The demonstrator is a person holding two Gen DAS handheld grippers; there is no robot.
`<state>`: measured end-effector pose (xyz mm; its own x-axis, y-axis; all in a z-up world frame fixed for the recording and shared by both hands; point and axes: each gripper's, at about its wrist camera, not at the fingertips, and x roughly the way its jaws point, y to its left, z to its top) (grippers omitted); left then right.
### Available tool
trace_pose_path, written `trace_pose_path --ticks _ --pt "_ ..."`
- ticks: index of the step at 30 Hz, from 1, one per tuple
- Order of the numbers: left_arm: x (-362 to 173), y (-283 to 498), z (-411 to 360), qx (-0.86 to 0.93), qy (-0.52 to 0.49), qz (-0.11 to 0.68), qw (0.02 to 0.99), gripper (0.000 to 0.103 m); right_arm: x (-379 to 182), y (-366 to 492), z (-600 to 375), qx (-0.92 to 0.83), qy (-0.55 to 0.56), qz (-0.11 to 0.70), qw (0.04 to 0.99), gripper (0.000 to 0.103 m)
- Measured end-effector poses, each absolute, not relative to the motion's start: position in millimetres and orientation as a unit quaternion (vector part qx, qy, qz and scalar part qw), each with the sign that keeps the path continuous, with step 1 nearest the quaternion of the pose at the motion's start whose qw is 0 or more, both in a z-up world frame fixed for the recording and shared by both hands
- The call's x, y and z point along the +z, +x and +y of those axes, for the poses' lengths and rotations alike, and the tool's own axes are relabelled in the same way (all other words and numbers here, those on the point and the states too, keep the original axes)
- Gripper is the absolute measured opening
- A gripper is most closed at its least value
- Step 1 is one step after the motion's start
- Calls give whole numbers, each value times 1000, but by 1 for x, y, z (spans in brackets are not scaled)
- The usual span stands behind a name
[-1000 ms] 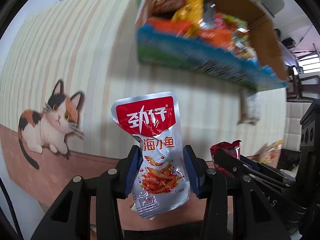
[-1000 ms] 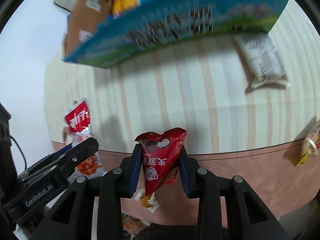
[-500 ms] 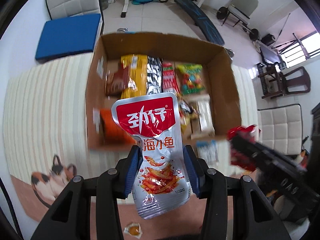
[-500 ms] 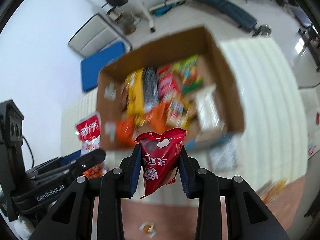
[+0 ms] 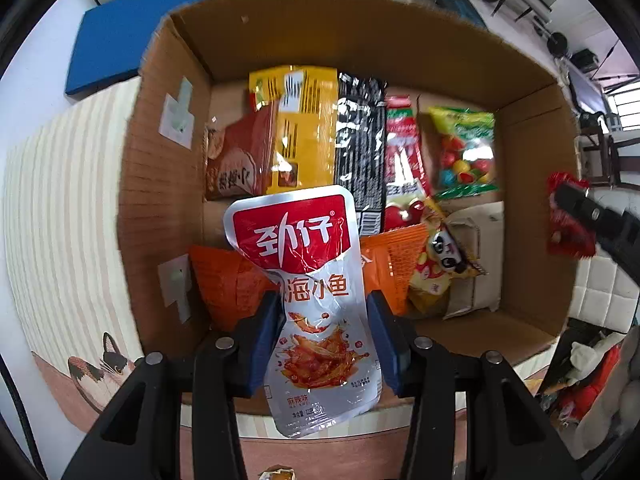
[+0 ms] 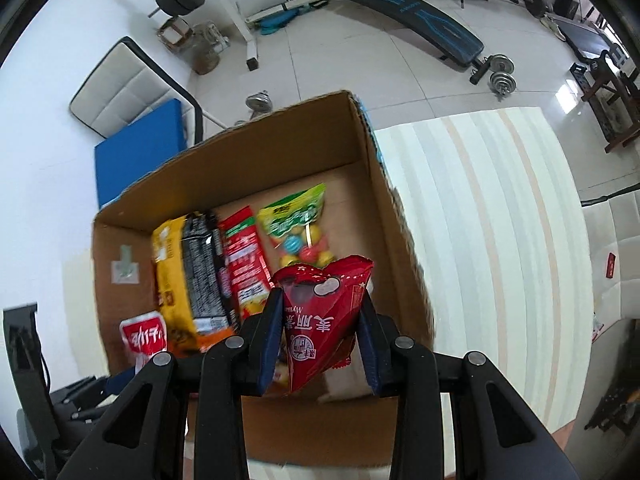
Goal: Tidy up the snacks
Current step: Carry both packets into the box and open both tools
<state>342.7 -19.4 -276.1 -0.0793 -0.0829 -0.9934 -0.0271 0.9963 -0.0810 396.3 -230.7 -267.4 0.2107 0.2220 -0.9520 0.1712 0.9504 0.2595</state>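
Note:
My left gripper (image 5: 326, 336) is shut on a silver and red fish snack pouch (image 5: 308, 280), held above the near left part of an open cardboard box (image 5: 360, 56). My right gripper (image 6: 320, 344) is shut on a red snack packet (image 6: 324, 312), held above the near right part of the same box (image 6: 280, 140). The box holds several snack packs: yellow (image 5: 300, 128), black (image 5: 360, 144), a candy bag (image 5: 464, 148) and orange packs (image 5: 228, 280). The right gripper with its red packet (image 5: 568, 216) shows at the right edge of the left wrist view.
The box stands on a striped cat-print cloth (image 5: 60, 220). A blue mat (image 5: 132, 28) lies beyond it. A weight bench (image 6: 412, 12) and dumbbells (image 6: 500, 72) stand on the tiled floor behind. A small wrapped snack (image 5: 276, 474) lies near the table's front edge.
Both grippers have risen from table height beside the box to above it, and moved forward over its opening. Each has kept its grip on its packet.

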Motion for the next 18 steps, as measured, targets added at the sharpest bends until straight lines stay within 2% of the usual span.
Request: trace_pose_path --ticks 5,6,7,9,10,11,14,16,18 --pt "-291 345 -18 -12 -37 747 663 46 -281 405 -237 0 161 637 754 43" --pt "-291 346 -17 -10 -40 748 663 47 -283 407 -238 -2 162 640 751 48" --pt "-291 347 -17 -7 -42 747 663 49 -283 407 -238 -5 161 640 751 59" --pt "-291 349 -15 -3 -43 746 665 59 -282 408 -238 -1 158 639 753 64" --pt "-289 350 -15 -2 -43 743 668 71 -282 408 -237 0 155 642 751 68" --pt "-286 351 -15 2 -41 738 674 78 -282 408 -235 4 154 644 750 70" --pt "-277 355 -13 2 -39 726 686 85 -279 407 -229 11 144 644 751 81" --pt "-270 356 -11 3 -42 720 692 86 -276 406 -224 13 132 646 751 89" --pt "-264 355 -9 7 -43 715 698 86 -273 403 -219 13 119 648 752 90"
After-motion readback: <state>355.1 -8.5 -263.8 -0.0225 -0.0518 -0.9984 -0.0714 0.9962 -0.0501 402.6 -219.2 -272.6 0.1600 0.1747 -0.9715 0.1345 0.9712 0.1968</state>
